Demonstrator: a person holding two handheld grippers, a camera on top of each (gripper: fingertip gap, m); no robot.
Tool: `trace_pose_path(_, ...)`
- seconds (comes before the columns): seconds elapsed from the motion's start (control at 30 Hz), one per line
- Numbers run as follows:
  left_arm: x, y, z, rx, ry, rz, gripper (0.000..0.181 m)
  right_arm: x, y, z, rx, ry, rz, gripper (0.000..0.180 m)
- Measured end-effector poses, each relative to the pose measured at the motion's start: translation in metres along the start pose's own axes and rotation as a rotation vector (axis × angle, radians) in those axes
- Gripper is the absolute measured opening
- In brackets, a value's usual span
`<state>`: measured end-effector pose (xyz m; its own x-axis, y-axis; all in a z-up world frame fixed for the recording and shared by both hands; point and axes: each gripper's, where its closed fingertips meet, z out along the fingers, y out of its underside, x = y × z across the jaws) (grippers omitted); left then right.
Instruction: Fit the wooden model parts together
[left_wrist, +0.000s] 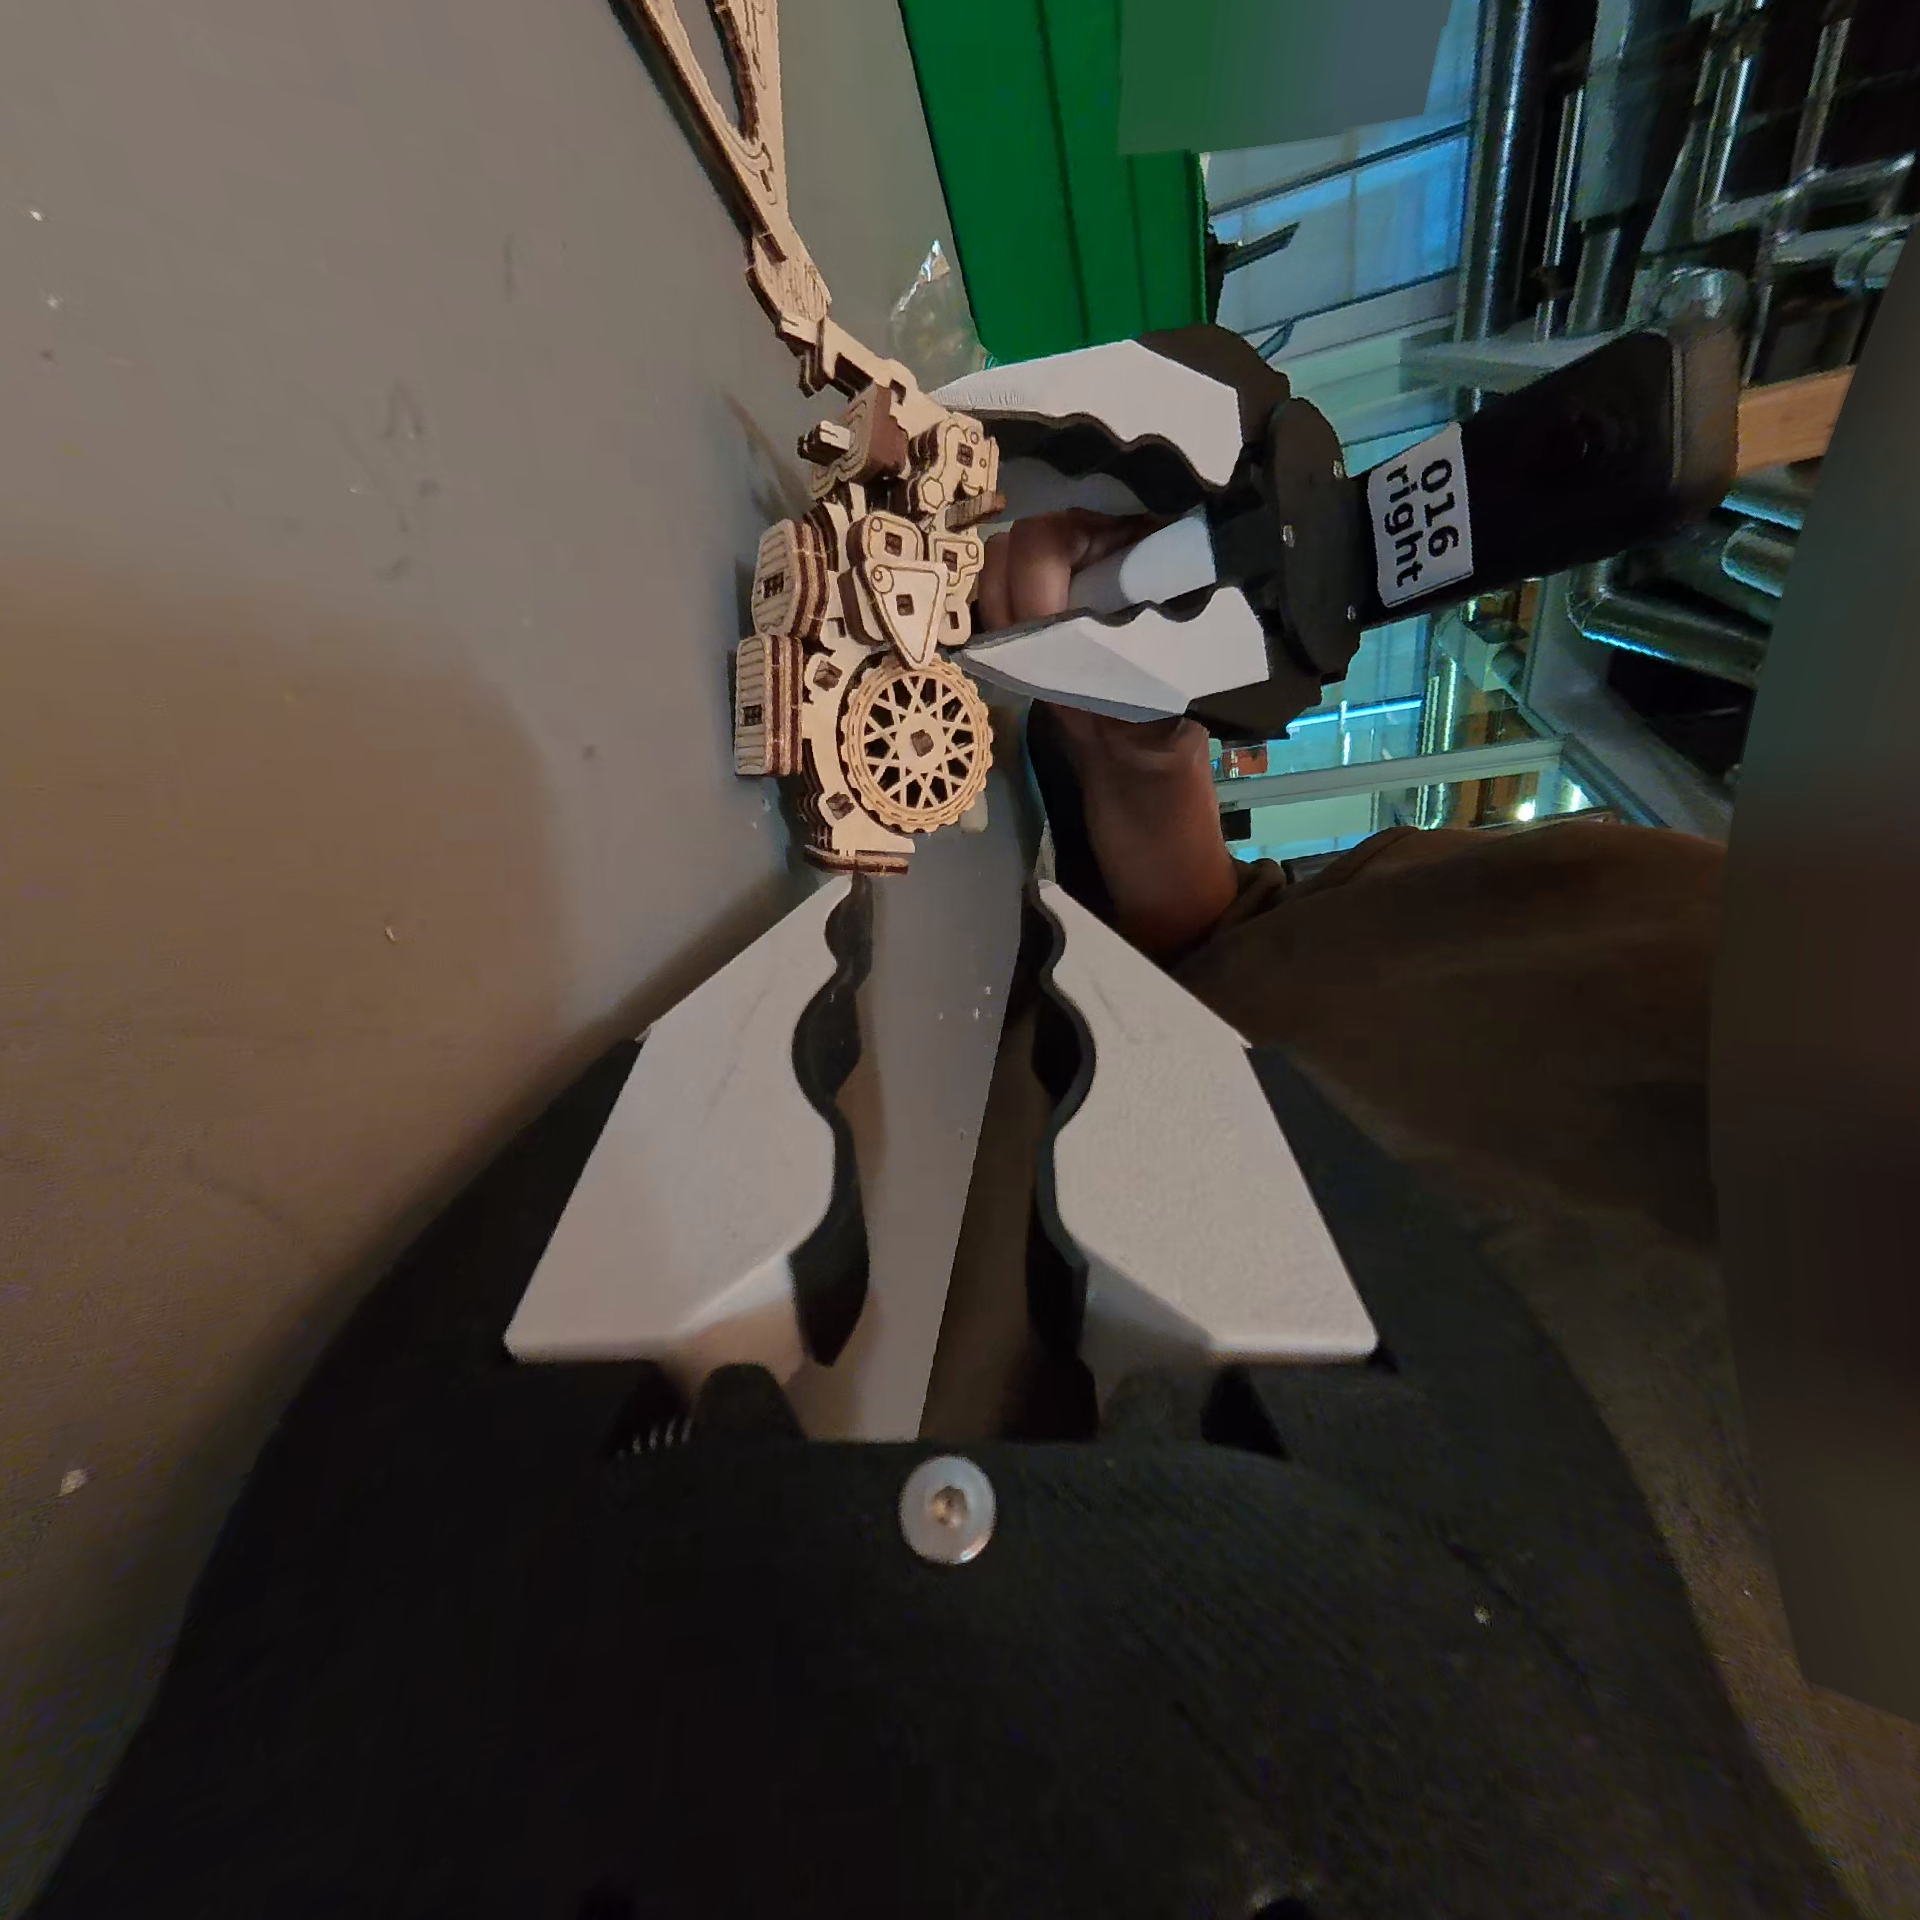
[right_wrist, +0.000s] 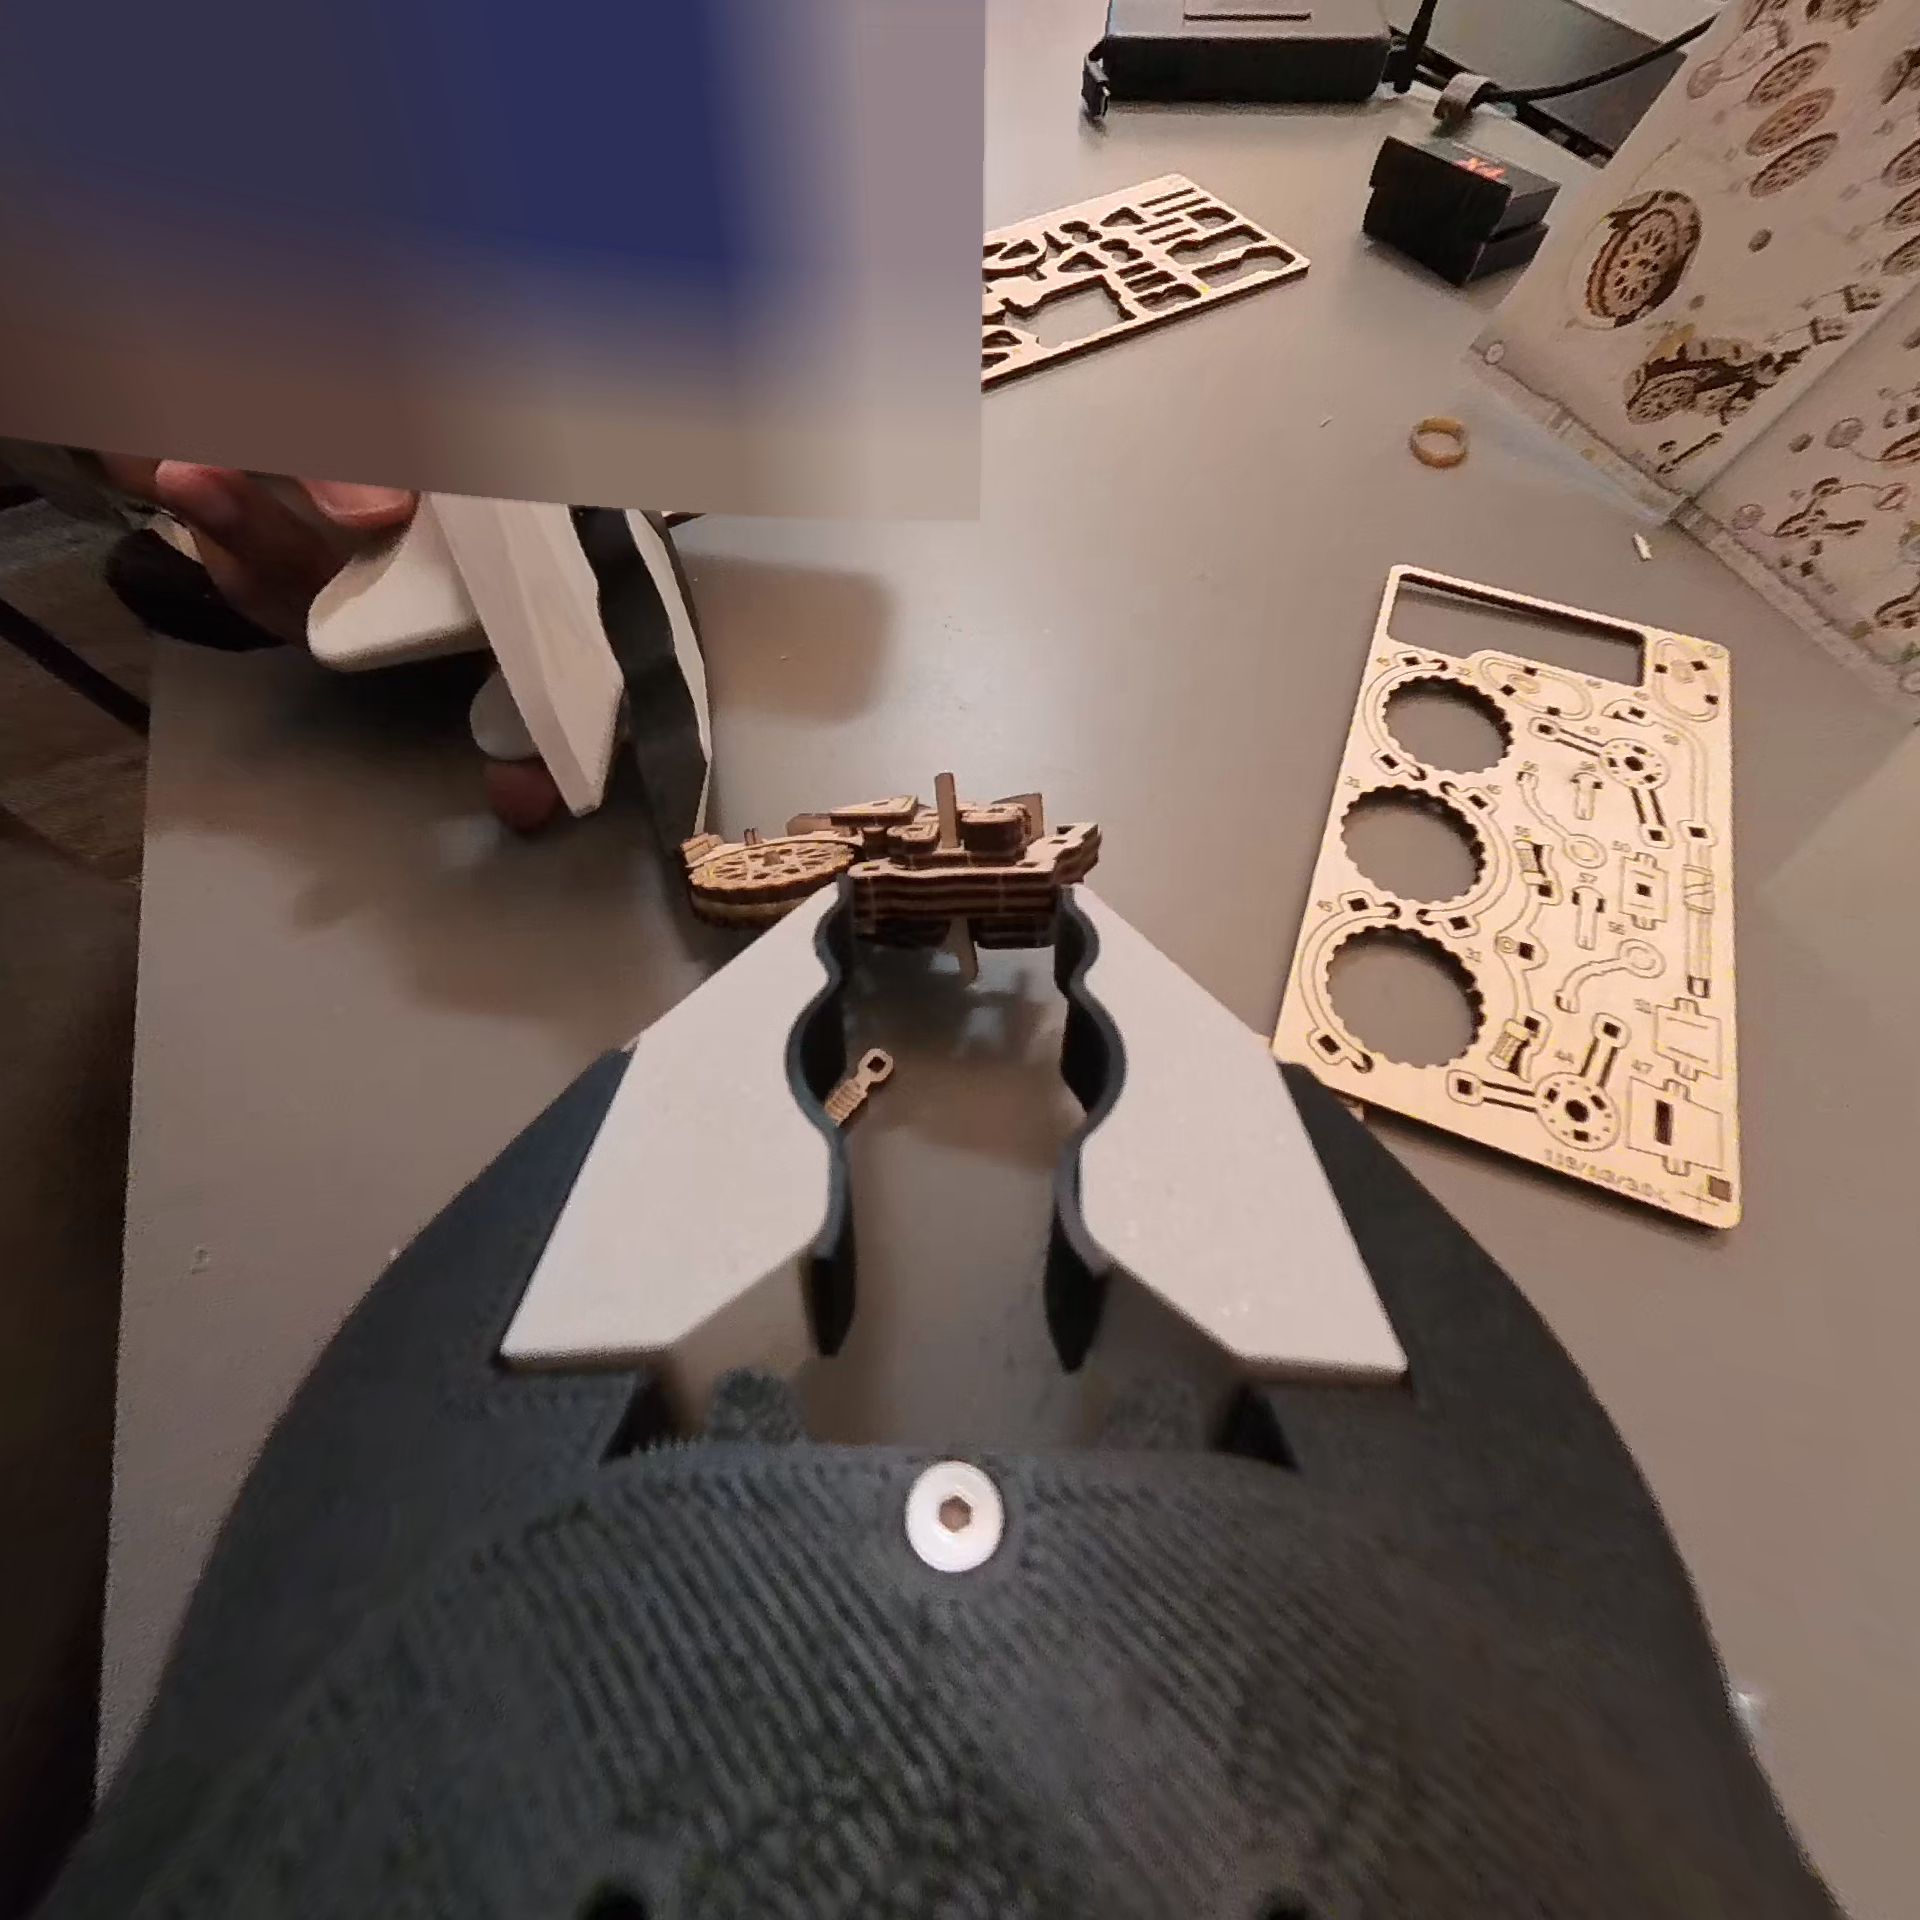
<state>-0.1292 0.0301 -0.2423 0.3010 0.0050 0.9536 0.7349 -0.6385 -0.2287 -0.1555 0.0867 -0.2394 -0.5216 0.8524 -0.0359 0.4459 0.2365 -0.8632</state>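
The part-built wooden model, with a spoked wheel at its left end, rests on the grey table. My right gripper is shut on the model's layered body, one fingertip on each side. The left wrist view shows the model with my right gripper clamped across it. My left gripper is open and empty, its tips just short of the model's wheel end. It also shows in the right wrist view, next to the wheel. A small loose wooden piece lies on the table between my right fingers.
A punched wooden parts sheet lies to the right. Another sheet lies farther back. A printed instruction sheet stands at the far right, with a rubber band and black boxes nearby. The table edge is on the left.
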Motion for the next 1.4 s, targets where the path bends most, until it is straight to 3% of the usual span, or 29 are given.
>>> trace_pose_path(0.4, 0.0, 0.0, 0.0, -0.003, -0.007, 0.015, 0.027, -0.002, -0.004, -0.001, 0.013, 0.013, -0.031, 0.035)
trace_pose_path(0.57, 0.001, 0.0, 0.0, -0.005, -0.003, 0.021, 0.028, 0.002, -0.016, -0.008, 0.105, -0.014, 0.073, 0.013)
trace_pose_path(1.13, 0.001, 0.001, -0.001, -0.011, 0.002, 0.013, 0.028, 0.007, 0.016, -0.003, -0.06, -0.056, 0.174, 0.03)
trace_pose_path(1.27, 0.001, 0.0, -0.001, -0.012, 0.007, 0.008, 0.028, 0.025, -0.002, -0.016, 0.05, -0.069, 0.319, 0.033)
trace_pose_path(1.4, 0.001, 0.001, 0.0, -0.015, 0.009, 0.009, 0.028, 0.045, -0.01, -0.014, 0.057, -0.174, 0.696, 0.034)
